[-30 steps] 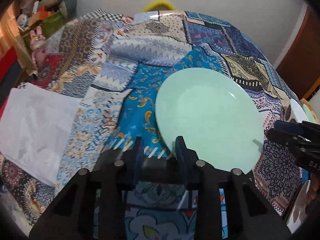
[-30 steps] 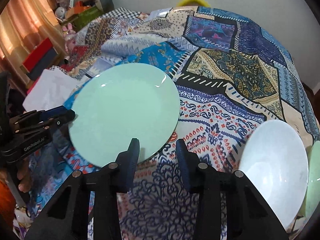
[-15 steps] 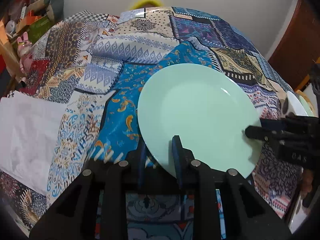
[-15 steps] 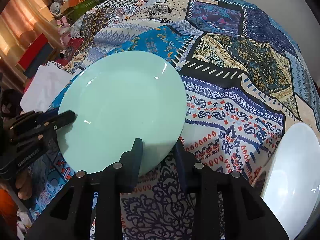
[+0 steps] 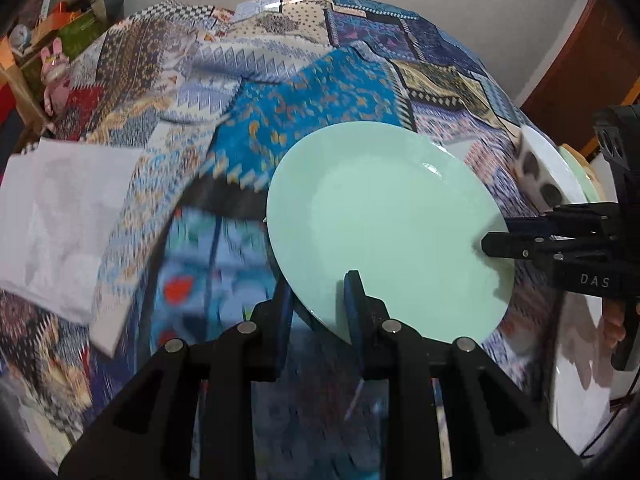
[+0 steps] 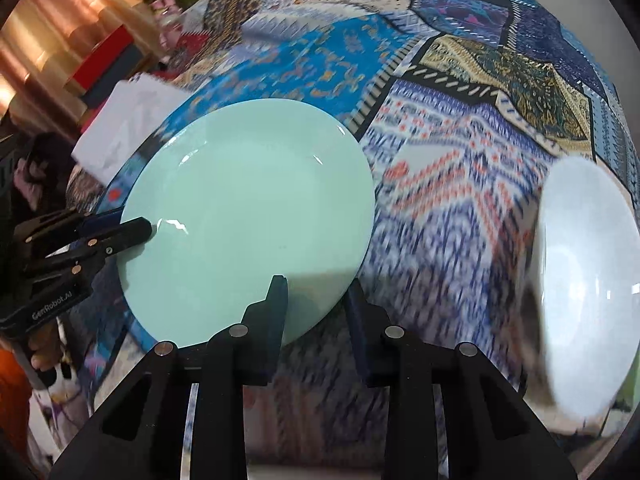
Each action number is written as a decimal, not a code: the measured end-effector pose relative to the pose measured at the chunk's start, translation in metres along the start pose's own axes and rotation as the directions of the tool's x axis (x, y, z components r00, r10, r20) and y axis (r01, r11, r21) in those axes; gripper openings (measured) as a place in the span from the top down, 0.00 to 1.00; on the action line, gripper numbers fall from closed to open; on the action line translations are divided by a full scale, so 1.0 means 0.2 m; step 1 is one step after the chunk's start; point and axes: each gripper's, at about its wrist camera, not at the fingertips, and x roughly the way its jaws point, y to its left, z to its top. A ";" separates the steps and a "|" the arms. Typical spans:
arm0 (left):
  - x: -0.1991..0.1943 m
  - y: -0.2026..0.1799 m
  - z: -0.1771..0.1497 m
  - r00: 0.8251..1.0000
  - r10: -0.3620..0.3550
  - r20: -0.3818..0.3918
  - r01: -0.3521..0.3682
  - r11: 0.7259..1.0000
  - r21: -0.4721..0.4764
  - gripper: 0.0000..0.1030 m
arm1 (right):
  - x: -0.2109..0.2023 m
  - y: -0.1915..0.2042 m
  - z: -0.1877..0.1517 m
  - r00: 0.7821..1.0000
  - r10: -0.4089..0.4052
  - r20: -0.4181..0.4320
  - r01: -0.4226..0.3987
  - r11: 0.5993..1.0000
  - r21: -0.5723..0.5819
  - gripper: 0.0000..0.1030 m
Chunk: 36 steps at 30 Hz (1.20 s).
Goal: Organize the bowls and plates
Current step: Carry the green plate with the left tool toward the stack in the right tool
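lifting off the cloth, green plate now tilted between both grippers.

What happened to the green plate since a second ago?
Both grippers, left and right, closed in on the green plate's rim from opposite sides and lifted it off the patchwork cloth. The white plate and white paper stayed put.
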 end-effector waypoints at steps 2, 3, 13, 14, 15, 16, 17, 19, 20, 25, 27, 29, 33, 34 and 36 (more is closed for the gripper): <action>-0.04 -0.01 -0.07 1.000 -0.007 -0.011 0.007 1.000 -0.002 0.75 | -0.01 0.03 -0.05 1.000 0.013 -0.012 -0.013 1.000 -0.014 0.74; -0.06 -0.02 -0.09 1.000 -0.010 -0.016 0.009 1.000 -0.003 0.75 | -0.02 0.04 -0.09 1.000 0.019 -0.018 -0.019 1.000 -0.024 0.74; -0.14 -0.03 -0.21 0.999 0.033 -0.014 -0.033 0.999 0.000 0.75 | -0.02 0.02 -0.08 1.000 -0.014 0.016 0.014 1.000 -0.013 0.74; -0.14 -0.02 -0.20 0.999 0.044 -0.012 -0.044 0.999 0.004 0.72 | -0.01 0.01 -0.07 1.000 -0.016 0.019 0.016 1.000 -0.006 0.74; -0.13 -0.02 -0.19 0.999 0.045 -0.016 -0.045 0.999 0.007 0.72 | 0.00 0.00 -0.06 1.000 -0.010 0.019 0.010 1.000 0.001 0.74; -0.12 -0.02 -0.18 0.999 0.035 -0.022 -0.035 0.999 0.006 0.72 | 0.01 -0.01 -0.04 1.000 -0.002 0.020 0.001 1.000 0.008 0.74; -0.10 -0.01 -0.17 0.999 0.028 -0.026 -0.028 1.000 0.003 0.72 | 0.01 -0.01 -0.04 1.000 0.005 0.021 -0.005 1.000 0.013 0.74; -0.08 -0.01 -0.16 0.999 0.024 -0.026 -0.024 1.000 0.005 0.72 | 0.03 -0.02 -0.02 1.000 0.015 0.021 -0.015 1.000 0.012 0.74; -0.07 -0.01 -0.15 0.999 0.023 -0.023 -0.023 1.000 0.011 0.72 | 0.04 -0.01 -0.02 1.000 0.016 0.022 -0.016 1.000 0.007 0.74; -0.05 -0.02 -0.14 1.000 0.022 -0.003 -0.022 1.000 0.022 0.72 | 0.07 0.02 0.00 0.999 0.017 0.032 -0.016 1.000 -0.024 0.71; -0.05 -0.03 -0.14 1.000 0.025 0.002 -0.025 0.999 0.028 0.72 | 0.08 0.03 0.01 0.999 0.021 0.032 -0.020 0.999 -0.025 0.71; -0.05 -0.04 -0.15 0.999 0.029 0.014 -0.029 0.999 0.045 0.71 | 0.08 0.03 0.01 0.999 0.024 0.031 -0.024 1.000 -0.021 0.71; -0.06 -0.05 -0.17 0.999 0.027 0.035 -0.028 0.999 0.033 0.72 | 0.07 0.05 0.00 0.999 0.003 0.052 -0.003 1.000 -0.009 0.71; -0.07 -0.05 -0.18 0.999 0.024 0.041 -0.025 0.999 0.026 0.72 | 0.06 0.05 -0.01 0.998 -0.003 0.057 0.003 1.000 -0.009 0.71; -0.08 -0.05 -0.18 0.999 0.021 0.044 -0.022 1.000 0.022 0.72 | 0.04 0.05 -0.03 0.998 -0.010 0.066 0.011 1.000 -0.007 0.71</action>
